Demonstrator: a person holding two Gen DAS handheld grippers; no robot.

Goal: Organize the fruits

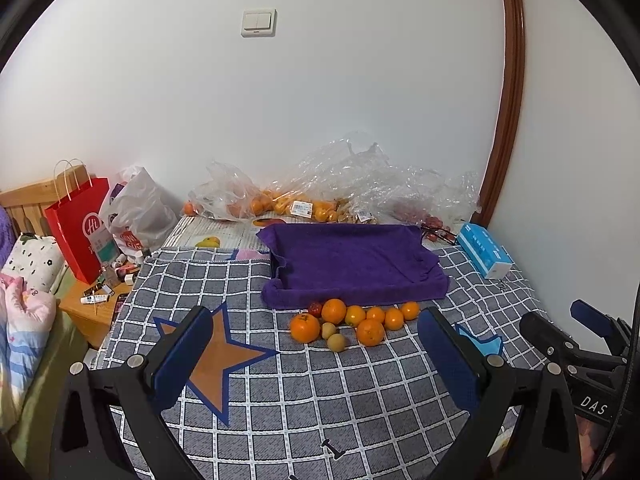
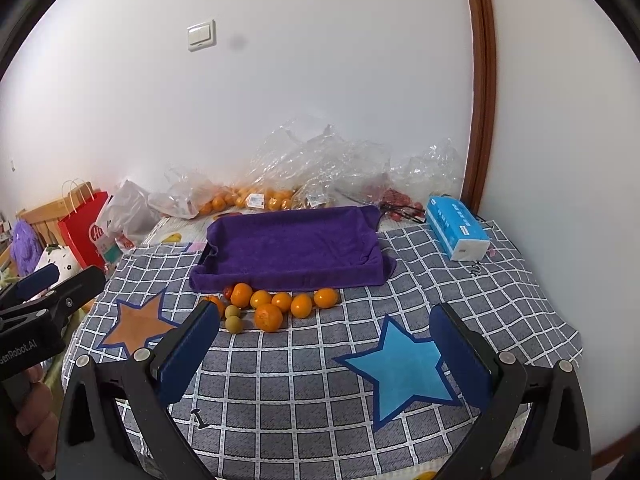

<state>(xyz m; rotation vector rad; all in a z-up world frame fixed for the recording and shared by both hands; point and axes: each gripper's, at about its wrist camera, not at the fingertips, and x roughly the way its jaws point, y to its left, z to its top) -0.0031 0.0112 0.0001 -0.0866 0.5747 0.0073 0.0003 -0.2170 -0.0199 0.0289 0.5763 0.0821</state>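
Here, both grippers are held back from the fruit, nothing yet grasped. The left gripper (image 1: 316, 356) is seen with its jaws spread wide and empty; the right gripper (image 2: 324, 344) is likewise spread and empty. A cluster of oranges (image 1: 362, 320) with two small greenish fruits (image 1: 333, 336) and a small red fruit (image 1: 315, 309) is lying on the checked cloth (image 1: 320, 400), touching the front edge of the purple towel-lined tray (image 1: 352, 264). Trouble is judged likely from the fruit's roundness: if one orange is nudged, its neighbours may be sent rolling across the cloth. Soft small fruit could be bruised if squeezed hard. More fruit is left in the plastic bags (image 1: 304, 196) behind the tray.
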